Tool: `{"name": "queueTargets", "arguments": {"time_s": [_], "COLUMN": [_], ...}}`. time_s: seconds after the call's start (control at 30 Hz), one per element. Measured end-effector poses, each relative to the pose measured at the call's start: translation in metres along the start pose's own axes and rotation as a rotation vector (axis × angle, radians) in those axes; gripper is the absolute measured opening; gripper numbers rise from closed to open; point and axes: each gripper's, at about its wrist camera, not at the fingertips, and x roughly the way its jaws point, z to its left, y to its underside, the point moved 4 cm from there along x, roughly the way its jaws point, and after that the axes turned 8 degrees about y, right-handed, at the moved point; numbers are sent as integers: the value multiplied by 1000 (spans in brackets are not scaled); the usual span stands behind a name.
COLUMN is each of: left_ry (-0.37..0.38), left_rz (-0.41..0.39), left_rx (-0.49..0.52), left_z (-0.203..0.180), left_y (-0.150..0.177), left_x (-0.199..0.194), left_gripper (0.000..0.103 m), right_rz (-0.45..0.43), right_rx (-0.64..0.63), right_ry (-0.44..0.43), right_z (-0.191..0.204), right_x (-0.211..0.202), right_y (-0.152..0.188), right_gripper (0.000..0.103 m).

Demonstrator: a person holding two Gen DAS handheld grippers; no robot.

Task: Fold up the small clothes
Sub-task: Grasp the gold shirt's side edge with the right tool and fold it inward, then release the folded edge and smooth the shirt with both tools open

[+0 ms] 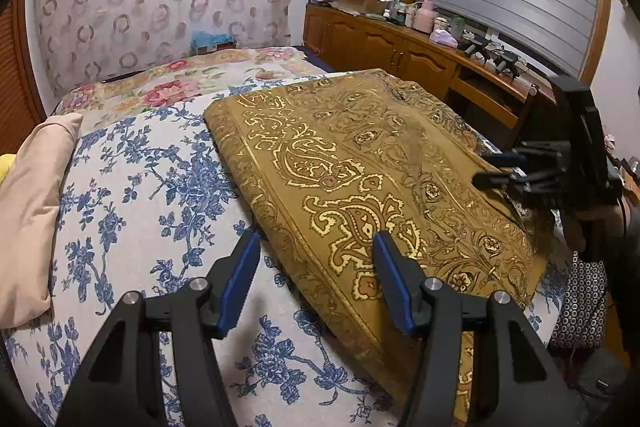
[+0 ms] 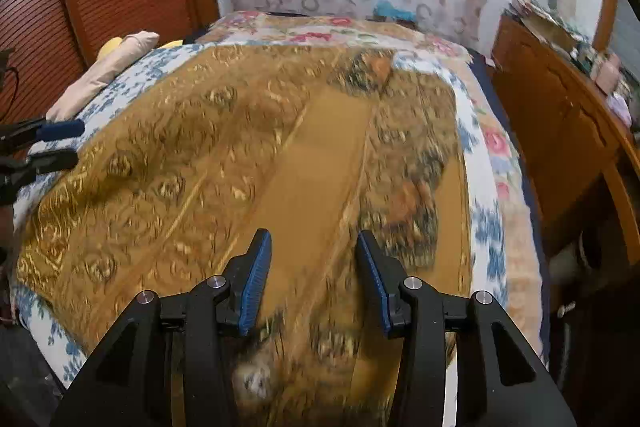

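Left gripper [image 1: 316, 241], nearest the lens, stands spread and empty above the cloth's edge at 6 o'clock. Gold paisley cloth [image 1: 360, 167] lies folded flat on the blue-flowered bedspread [image 1: 140, 195]. Right gripper [image 2: 314, 241], jaws parted and gripping nothing, hovers over the cloth.

A bed [image 1: 132, 211] covered in a blue-flowered sheet carries a folded mustard paisley cloth [image 1: 360, 163], with a beige pillow [image 1: 28, 211] beside it
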Motion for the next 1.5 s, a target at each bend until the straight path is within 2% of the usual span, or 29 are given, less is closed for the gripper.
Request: {"name": "queueTargets", "arguments": {"time_s": [0.13, 0.27, 0.3, 0.33, 0.37, 0.43, 0.47, 0.57, 0.67, 0.77, 0.9, 1.0, 1.1, 1.13, 1.17, 1.2, 1.37, 1.5], "left_ry": [-1, 0, 0, -1, -1, -2, -2, 0, 2, 5, 11, -2, -11, -13, -16, -21, -33, -27], "left_rz": [1, 3, 3, 4, 4, 4, 4, 4, 5, 10, 26, 48, 63, 68, 73, 83, 113, 121], "left_rx": [2, 0, -1, 0, 0, 0, 0, 1, 8, 16, 22, 29, 19, 14, 12, 8, -6, -14], "left_z": [0, 0, 1, 1, 0, 0, 0, 0, -3, -5, -8, -9, -7, -6, -6, -4, -2, -1], "left_y": [0, 0, 0, 0, 0, 0, 0, 0, 0, 0, 2, 4, 7, 8, 8, 10, 15, 17], "left_x": [0, 1, 1, 1, 2, 2, 2, 2, 4, 7, 14, 19, 21, 22, 22, 24, 31, 33], "left_gripper": [58, 58, 58, 58, 58, 58, 58, 58, 58, 58, 58, 58, 58, 58, 58, 58, 58, 59], "right_rz": [-3, -15, -21, -25, -27, -46, -57, -102, -155, -163, -123, -76, -75, -83, -95, -110, -172, -162], "right_rx": [30, 3, -6, -16, -18, -35, -43, -14, 17, 32, 57, 64, 67, 73, 79, 84, 69, 32], "right_ry": [-25, -37, -32, -53, -76, -76, -80, -86, -57, -14, 1, 3, 10, 3, 2, 7, 28, 52], "right_z": [2, 14, 16, 19, 21, 23, 22, 15, -4, -21, -35, -35, -34, -36, -36, -38, -48, -50], "right_x": [-8, -13, -14, -14, -14, -17, -21, -35, -59, -74, -71, -60, -59, -61, -62, -65, -67, -41], "right_y": [9, 17, 18, 19, 19, 21, 22, 21, 18, 25, 43, 53, 51, 50, 45, 40, 2, -34], "right_gripper": [45, 43, 39, 23, 17, 6, 5, 4, 3, 3, 3, 6, 21, 30, 43, 48, 51, 51]}}
